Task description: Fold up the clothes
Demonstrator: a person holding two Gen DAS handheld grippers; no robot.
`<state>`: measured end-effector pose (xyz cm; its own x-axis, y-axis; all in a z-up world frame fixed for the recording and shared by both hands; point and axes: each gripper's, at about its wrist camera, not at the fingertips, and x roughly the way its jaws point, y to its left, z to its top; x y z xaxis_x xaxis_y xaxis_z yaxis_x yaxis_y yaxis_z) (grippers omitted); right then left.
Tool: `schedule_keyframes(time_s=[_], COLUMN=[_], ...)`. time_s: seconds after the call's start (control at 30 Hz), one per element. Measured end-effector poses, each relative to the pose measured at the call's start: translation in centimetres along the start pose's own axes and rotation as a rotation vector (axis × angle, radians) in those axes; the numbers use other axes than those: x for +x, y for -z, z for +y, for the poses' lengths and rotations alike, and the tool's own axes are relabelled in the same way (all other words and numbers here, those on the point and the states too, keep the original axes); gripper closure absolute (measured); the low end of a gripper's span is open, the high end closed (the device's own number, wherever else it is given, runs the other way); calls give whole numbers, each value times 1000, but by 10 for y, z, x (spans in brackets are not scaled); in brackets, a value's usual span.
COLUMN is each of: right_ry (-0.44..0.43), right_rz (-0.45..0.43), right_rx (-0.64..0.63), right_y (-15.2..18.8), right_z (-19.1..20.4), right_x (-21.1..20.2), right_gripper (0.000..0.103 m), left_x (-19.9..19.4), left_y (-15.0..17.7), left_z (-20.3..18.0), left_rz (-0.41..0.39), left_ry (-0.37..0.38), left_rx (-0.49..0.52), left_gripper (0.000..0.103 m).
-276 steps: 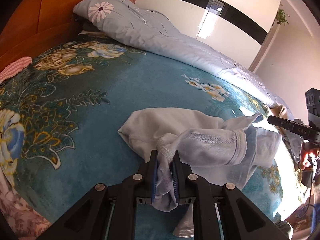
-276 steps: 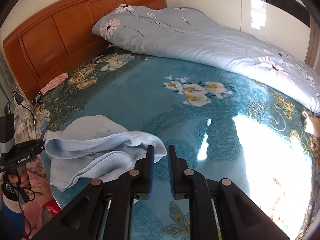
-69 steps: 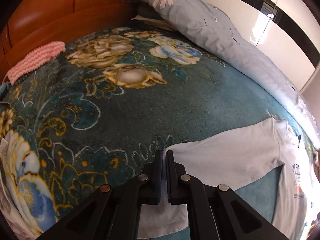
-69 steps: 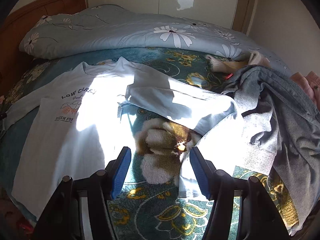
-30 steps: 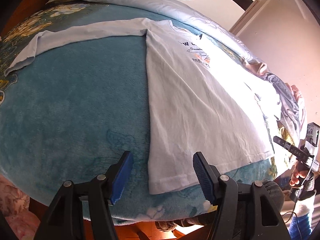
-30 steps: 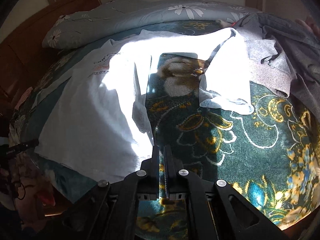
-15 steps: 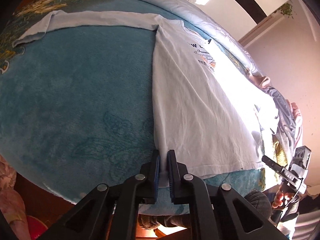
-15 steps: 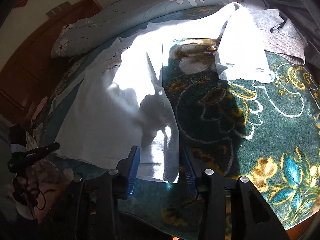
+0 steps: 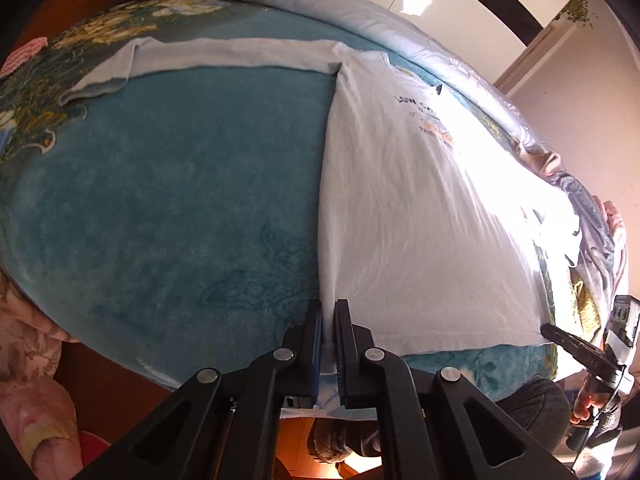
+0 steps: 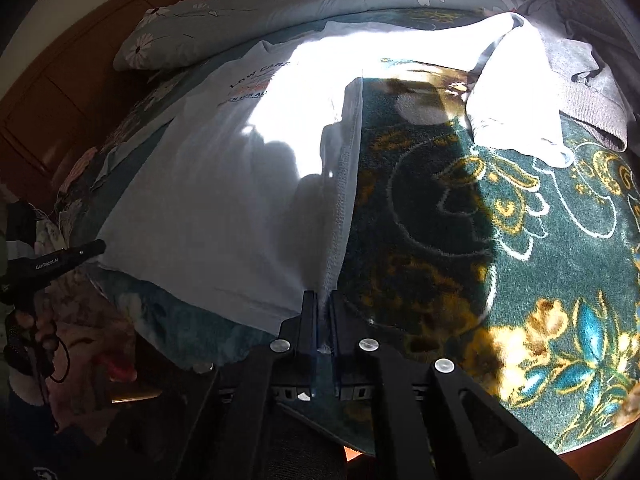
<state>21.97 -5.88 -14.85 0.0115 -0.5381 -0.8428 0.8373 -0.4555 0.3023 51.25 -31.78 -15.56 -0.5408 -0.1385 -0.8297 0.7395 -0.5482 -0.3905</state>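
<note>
Your left claw [image 9: 328, 322] and right claw [image 10: 324, 312] are each clenched on a bottom hem corner of the white long-sleeved shirt [image 9: 408, 200], which lies face up across the teal blanket [image 9: 180, 184] on the bed. Both grips look thin, so lifting fast or unevenly could slip a corner free. The far sleeve [image 10: 516, 92] is bunched near the grey garment [image 10: 580, 76] and may drag along.
</note>
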Motion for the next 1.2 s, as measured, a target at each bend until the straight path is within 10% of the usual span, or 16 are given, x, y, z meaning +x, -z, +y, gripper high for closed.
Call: schedule_keyframes(time_s=[0.13, 0.27, 0.6, 0.77, 0.83, 1.0, 1.2], right_ry=[-28, 33, 200, 177, 157, 70, 164], right_rz=[-26, -124, -230, -265, -276, -341, -348], right_rx=[-11, 9, 410, 437, 443, 410, 234], right_y=[-3, -21, -78, -81, -82, -112, -187], right_z=[-5, -29, -160, -157, -156, -145, -98], right_x=[-11, -39, -26, -16, -21, -67, -118], right_gripper=[91, 67, 65, 65, 102, 102, 102], left_x=[-19, -51, -52, -39, -33, -30, -32], left_y=[-2, -10, -45, -51, -53, -59, -68], left_z=[-5, 1, 18, 16, 16, 18, 32], left_rz=[-50, -165, -236, -212, -196, -207, -235], left_ry=[41, 0, 22, 47, 58, 64, 82], left_rx=[102, 136, 31, 34, 37, 50, 16], left_gripper=[88, 43, 40, 40, 41, 41, 41])
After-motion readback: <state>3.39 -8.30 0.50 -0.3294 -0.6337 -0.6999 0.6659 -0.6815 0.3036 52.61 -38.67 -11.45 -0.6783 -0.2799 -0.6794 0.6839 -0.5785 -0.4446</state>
